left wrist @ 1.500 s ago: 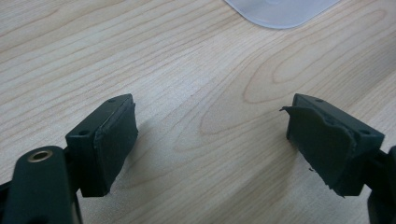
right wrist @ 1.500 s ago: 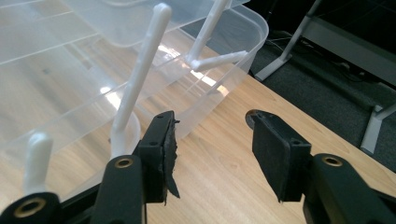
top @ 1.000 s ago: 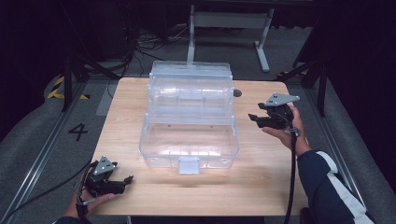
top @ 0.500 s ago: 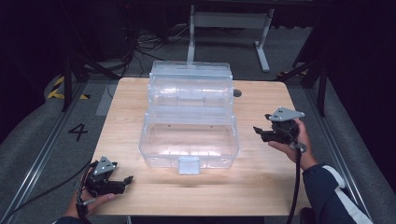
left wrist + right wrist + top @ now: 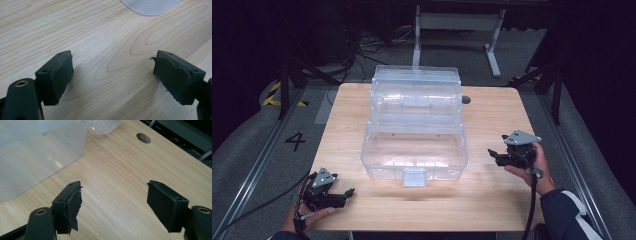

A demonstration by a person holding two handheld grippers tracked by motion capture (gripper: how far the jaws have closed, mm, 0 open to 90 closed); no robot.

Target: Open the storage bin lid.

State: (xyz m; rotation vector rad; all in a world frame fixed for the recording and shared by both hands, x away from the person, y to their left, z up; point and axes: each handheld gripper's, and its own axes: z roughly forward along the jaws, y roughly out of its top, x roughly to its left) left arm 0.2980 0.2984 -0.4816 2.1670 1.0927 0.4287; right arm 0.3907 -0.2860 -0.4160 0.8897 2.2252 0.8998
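The clear box (image 5: 414, 131) stands in the middle of the table (image 5: 492, 200), its lid up at the far side and its latch (image 5: 414, 176) toward you. Your right gripper (image 5: 493, 154) is to the right of the box, near its front right corner but apart from it; the jaws have just been opening and now stand wide with only bare wood between them, and in the right gripper view the box wall (image 5: 37, 152) lies ahead at the left. Your left gripper (image 5: 348, 192) rests low at the front left of the box, well apart from it, jaws also wide and holding nothing.
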